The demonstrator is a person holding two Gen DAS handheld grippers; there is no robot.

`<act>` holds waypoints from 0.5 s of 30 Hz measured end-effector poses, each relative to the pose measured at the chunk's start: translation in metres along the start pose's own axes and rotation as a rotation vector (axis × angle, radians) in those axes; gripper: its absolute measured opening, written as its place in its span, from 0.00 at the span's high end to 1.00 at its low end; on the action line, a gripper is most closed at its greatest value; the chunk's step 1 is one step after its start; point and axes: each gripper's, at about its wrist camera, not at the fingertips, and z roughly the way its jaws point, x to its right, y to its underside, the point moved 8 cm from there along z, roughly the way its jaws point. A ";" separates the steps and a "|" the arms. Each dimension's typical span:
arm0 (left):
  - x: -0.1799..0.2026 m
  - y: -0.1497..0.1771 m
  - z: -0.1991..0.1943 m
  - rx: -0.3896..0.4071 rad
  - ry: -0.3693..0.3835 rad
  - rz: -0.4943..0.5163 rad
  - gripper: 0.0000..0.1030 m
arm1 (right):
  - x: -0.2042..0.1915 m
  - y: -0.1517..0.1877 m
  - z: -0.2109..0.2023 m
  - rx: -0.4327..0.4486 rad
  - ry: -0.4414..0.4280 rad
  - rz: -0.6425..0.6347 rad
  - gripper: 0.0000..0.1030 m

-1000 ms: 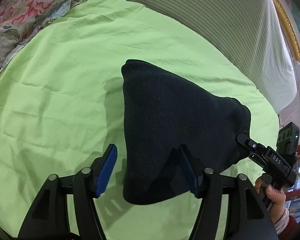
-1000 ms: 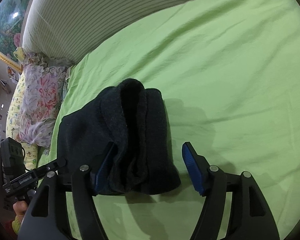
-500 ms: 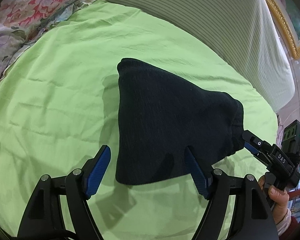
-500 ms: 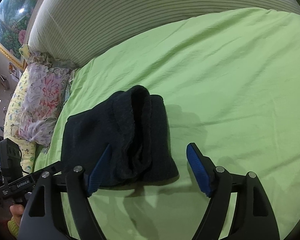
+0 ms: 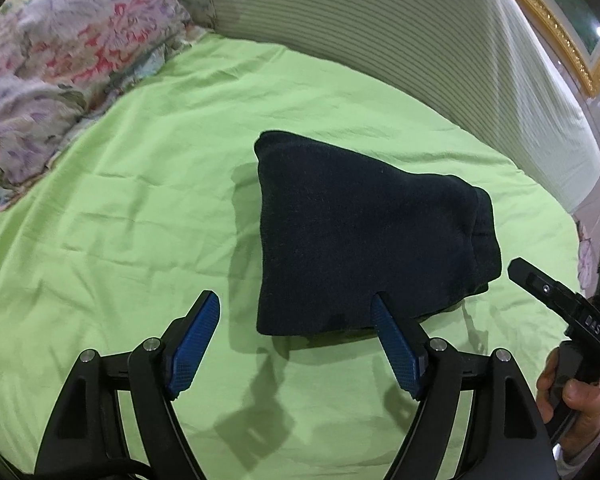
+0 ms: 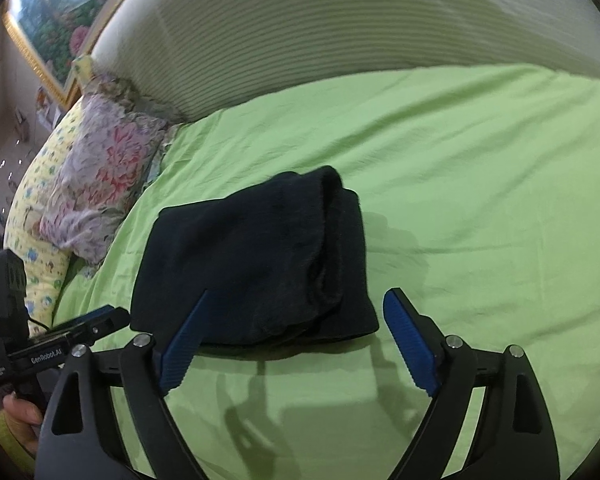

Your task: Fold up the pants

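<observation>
One pair of dark pants (image 5: 364, 240) lies folded into a compact bundle on the green bed sheet (image 5: 140, 220), roughly mid-bed. Open sheet surrounds the bundle on every side; the striped headboard (image 5: 380, 32) bounds the far edge, and one floral pillow (image 5: 68, 52) sits at the corner, well apart from the bundle.

My left tool (image 5: 296, 336) is spread wide and holds nothing. The bundle's near edge lies just ahead of it, toward its right finger. My right tool (image 6: 296, 332) is likewise spread and empty; in its view the layered open end of the bundle (image 6: 260, 256) faces me, with the near edge lying between the fingers' lines. Whether either blue pad touches the cloth I cannot tell for certain; they appear clear.

Count: one bundle, two tools, one pillow.
</observation>
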 end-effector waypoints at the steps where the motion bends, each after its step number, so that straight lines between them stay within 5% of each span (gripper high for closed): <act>1: 0.000 0.001 -0.003 0.019 -0.019 0.006 0.24 | -0.002 0.001 -0.001 0.006 0.003 -0.011 0.13; 15: 0.008 0.015 -0.018 0.067 -0.087 0.091 0.20 | -0.045 0.023 -0.010 0.081 0.056 -0.277 0.09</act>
